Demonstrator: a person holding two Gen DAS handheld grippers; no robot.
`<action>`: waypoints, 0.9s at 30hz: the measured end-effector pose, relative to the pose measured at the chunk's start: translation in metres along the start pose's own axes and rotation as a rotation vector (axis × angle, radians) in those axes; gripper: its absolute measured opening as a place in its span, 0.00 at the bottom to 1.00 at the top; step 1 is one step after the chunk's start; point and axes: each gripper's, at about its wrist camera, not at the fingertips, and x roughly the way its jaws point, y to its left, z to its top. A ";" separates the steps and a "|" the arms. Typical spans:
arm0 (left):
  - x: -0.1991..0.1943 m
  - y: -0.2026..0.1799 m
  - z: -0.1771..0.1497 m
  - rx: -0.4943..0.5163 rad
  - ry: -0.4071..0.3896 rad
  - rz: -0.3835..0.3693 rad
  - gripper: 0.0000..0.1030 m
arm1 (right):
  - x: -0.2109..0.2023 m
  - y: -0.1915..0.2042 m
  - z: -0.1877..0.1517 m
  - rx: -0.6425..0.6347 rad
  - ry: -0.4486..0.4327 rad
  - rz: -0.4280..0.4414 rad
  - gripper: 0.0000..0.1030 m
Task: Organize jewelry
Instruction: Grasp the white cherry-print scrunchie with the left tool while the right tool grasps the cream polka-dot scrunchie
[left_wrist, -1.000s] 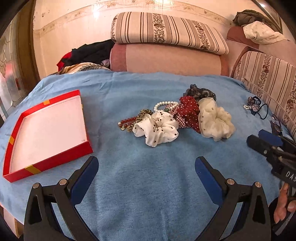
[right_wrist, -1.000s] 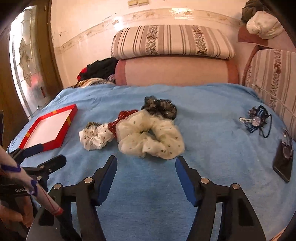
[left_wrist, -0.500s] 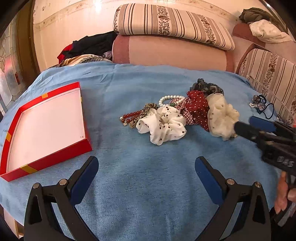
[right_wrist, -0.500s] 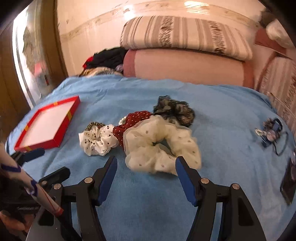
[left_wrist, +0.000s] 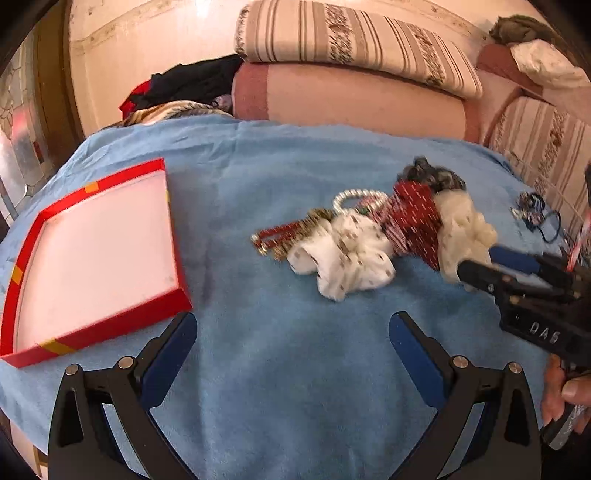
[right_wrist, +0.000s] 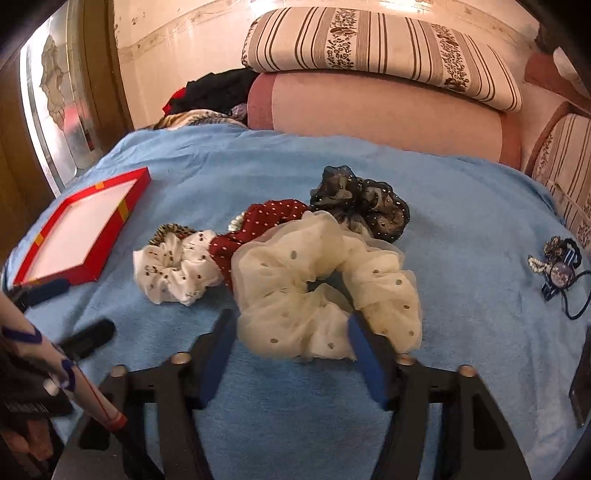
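A pile lies on the blue cloth: a cream dotted scrunchie (right_wrist: 325, 291), a red dotted scrunchie (right_wrist: 255, 225), a white spotted scrunchie (right_wrist: 177, 266), a dark sheer scrunchie (right_wrist: 362, 199), a pearl bracelet (left_wrist: 356, 195) and red and gold bangles (left_wrist: 284, 232). An empty red box (left_wrist: 92, 258) sits at the left. My right gripper (right_wrist: 291, 354) is open, its fingers on either side of the cream scrunchie's near edge. My left gripper (left_wrist: 291, 343) is open and empty, short of the pile.
A small heap of hair ties and a brooch (right_wrist: 557, 269) lies at the right, with a dark phone (right_wrist: 583, 387) near the right edge. Striped cushions (right_wrist: 380, 51) and clothes (right_wrist: 218, 88) sit behind the table.
My right gripper has moved forward until its open fingers straddle the cream scrunchie. My left gripper has shifted a little, bringing the red box and pile closer.
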 end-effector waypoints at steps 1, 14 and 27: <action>0.000 0.005 0.002 -0.018 -0.006 -0.003 1.00 | 0.002 0.002 0.000 -0.014 0.003 -0.001 0.57; 0.003 0.021 0.013 -0.080 -0.009 -0.105 0.94 | -0.015 -0.024 0.000 0.103 -0.053 0.044 0.08; 0.054 0.003 0.029 -0.069 0.118 -0.234 0.54 | -0.028 -0.043 0.000 0.219 -0.095 0.082 0.08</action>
